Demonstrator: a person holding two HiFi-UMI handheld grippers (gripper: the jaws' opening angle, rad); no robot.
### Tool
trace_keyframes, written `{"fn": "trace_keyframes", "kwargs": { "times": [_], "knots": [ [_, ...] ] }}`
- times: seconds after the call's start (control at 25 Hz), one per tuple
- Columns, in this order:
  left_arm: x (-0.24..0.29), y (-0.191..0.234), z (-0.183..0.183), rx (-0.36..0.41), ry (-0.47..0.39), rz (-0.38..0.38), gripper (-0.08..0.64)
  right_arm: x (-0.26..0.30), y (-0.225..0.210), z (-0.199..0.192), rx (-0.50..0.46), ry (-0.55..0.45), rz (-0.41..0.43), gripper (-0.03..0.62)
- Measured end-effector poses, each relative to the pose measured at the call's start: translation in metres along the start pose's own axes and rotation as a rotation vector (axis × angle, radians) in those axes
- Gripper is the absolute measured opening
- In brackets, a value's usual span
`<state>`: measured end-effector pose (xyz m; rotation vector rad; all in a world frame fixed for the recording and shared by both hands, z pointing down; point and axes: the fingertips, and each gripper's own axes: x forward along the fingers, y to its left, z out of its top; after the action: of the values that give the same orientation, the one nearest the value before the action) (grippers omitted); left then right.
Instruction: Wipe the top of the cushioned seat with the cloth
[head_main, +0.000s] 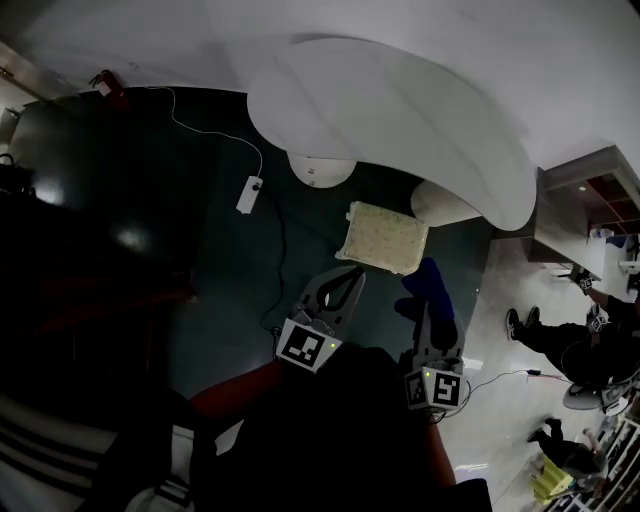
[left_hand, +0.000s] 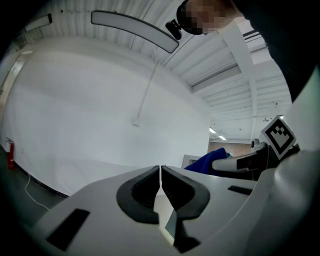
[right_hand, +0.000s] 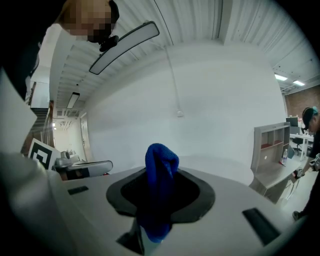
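Soft blue bunched cloth (right_hand: 160, 170) clamped between the jaws of the right gripper (right_hand: 159, 212), free end projecting past the tips, probably to serve as a wiping pad. Pale square cushioned seat (head_main: 383, 238) just ahead of both tools, not yet touched. Left gripper (left_hand: 160, 189) closed on nothing, apparently kept clear as the 1 idle tool.

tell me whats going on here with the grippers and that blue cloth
A person holds a gripper in each hand above a dark floor. The right gripper is clamped on a blue cloth, bunched up between its jaws. The left gripper is shut with nothing in it. In the head view both sit just short of the patterned cushioned seat, and the cloth does not appear to be on it yet.
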<state>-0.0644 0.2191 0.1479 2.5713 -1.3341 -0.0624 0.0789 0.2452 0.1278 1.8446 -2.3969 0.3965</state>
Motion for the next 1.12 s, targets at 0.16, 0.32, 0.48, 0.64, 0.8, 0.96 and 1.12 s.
{"fn": "trace_keyframes", "kwargs": {
  "times": [0.16,0.32,0.48,0.64,0.8,0.96,1.12],
  "knots": [
    [0.006,0.023,-0.003,-0.037,0.002,0.002,0.023,0.025,0.004,-0.012,0.005,0.072,-0.012,0.123],
    [0.012,0.041,-0.019,-0.071,0.034,0.015,0.023,0.047,0.001,-0.032,-0.053,0.124,-0.007,0.123],
    [0.016,0.050,-0.026,-0.081,0.047,0.031,0.023,0.070,-0.007,-0.055,-0.063,0.181,-0.004,0.123],
    [0.025,0.063,-0.025,-0.101,0.048,0.076,0.023,0.103,-0.012,-0.069,-0.029,0.197,0.045,0.123],
    [0.046,0.074,-0.036,-0.065,0.045,0.135,0.023,0.138,-0.022,-0.087,0.004,0.238,0.113,0.123],
    [0.071,0.087,-0.057,-0.028,0.114,0.182,0.023,0.174,-0.028,-0.115,0.018,0.309,0.182,0.123],
    [0.088,0.108,-0.085,-0.025,0.201,0.262,0.023,0.213,-0.030,-0.147,-0.009,0.355,0.268,0.123]
  ]
}}
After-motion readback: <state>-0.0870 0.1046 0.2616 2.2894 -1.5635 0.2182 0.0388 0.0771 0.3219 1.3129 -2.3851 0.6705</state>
